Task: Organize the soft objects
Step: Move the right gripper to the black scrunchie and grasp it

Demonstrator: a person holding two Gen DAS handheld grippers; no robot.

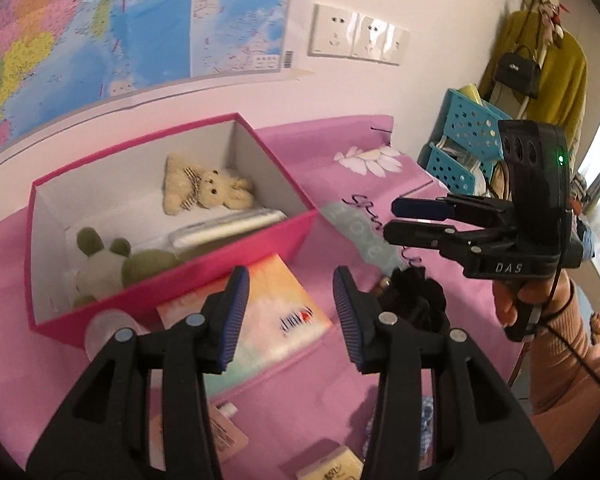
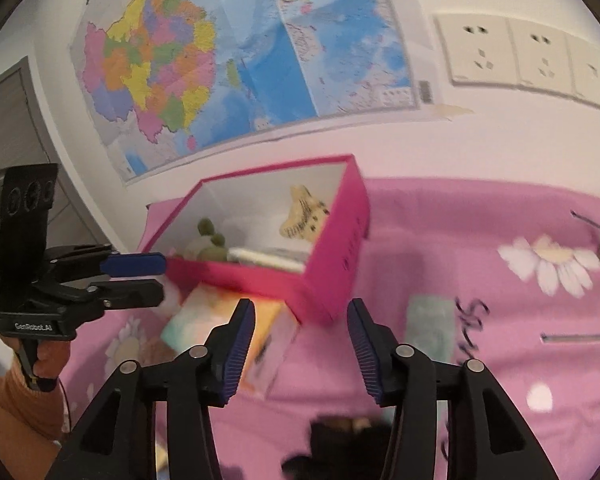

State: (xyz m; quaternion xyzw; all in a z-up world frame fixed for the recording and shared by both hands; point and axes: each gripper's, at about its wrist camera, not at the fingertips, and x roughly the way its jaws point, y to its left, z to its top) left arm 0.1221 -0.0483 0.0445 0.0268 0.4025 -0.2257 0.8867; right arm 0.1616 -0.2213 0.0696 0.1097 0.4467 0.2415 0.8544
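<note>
Both grippers, left gripper (image 1: 290,316) and right gripper (image 2: 302,350), are hanging parted, gripping nothing, over the glossy pink rectangular cardboard box (image 1: 220,252) holding a fuzzy beige plush bear (image 1: 204,188).

Open box ahead, clutter under both tools

The pink box (image 1: 172,216) stands ahead of the left gripper (image 1: 292,316) with its top open, yet a beige bear (image 1: 204,188), a green plush (image 1: 108,264) and a white pack (image 1: 228,228) take up much of its floor. Directly below the parted fingers lies a tissue pack (image 1: 260,312); a black cloth lump (image 1: 416,300) sits just right. The right gripper (image 2: 300,344) has bare pink bedding (image 2: 480,360) to its right.
</note>
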